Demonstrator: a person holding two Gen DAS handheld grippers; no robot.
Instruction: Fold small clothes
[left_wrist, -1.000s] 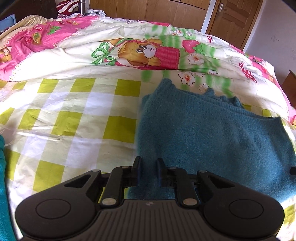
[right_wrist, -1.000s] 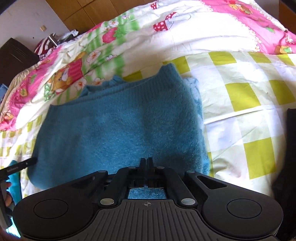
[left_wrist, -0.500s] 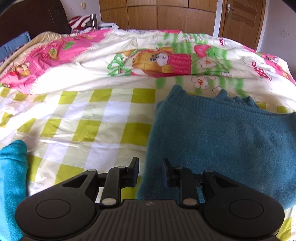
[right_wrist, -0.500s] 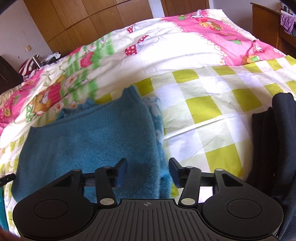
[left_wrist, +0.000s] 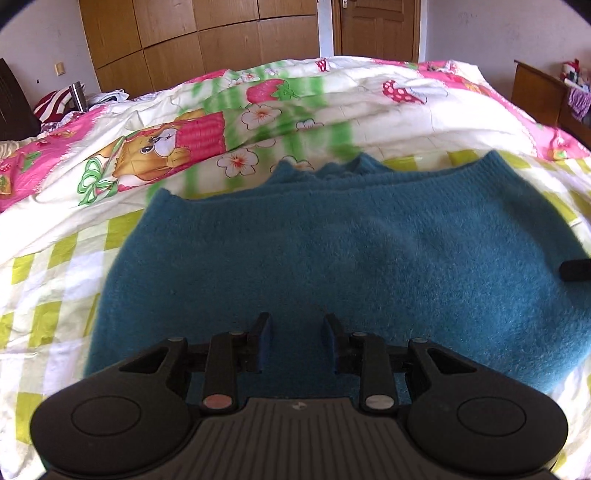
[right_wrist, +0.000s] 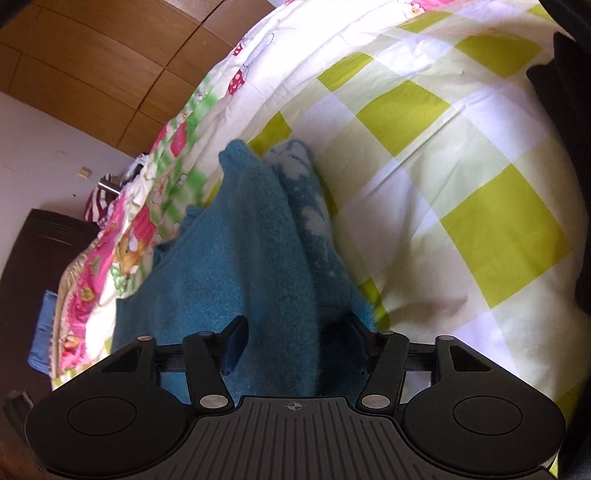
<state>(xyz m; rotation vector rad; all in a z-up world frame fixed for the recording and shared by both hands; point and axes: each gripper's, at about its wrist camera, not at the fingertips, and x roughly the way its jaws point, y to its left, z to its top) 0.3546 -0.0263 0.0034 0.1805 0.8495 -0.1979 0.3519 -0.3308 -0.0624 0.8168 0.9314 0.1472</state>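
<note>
A teal knitted sweater (left_wrist: 351, 258) lies folded flat on the checked bedsheet (left_wrist: 55, 295). My left gripper (left_wrist: 296, 325) hovers open over the sweater's near edge, with nothing between its fingers. My right gripper (right_wrist: 295, 328) is open wide and rolled sideways at the sweater's right edge (right_wrist: 266, 240), its fingers straddling a raised ridge of the knit without closing on it. A paler patterned layer (right_wrist: 299, 173) peeks out along that edge. In the left wrist view, a black tip of the right gripper (left_wrist: 576, 269) pokes in at the far right.
A cartoon-print quilt (left_wrist: 166, 140) is bunched behind the sweater. Dark clothing (right_wrist: 565, 110) lies on the sheet to the right. Wooden wardrobe doors (left_wrist: 221, 44), a door (left_wrist: 376, 26) and a wooden side cabinet (left_wrist: 539, 88) stand beyond the bed.
The right gripper let go of the sweater's near edge, opened wide and rolled sideways at its right edge. The left gripper opened further and shifted right, over the sweater.
</note>
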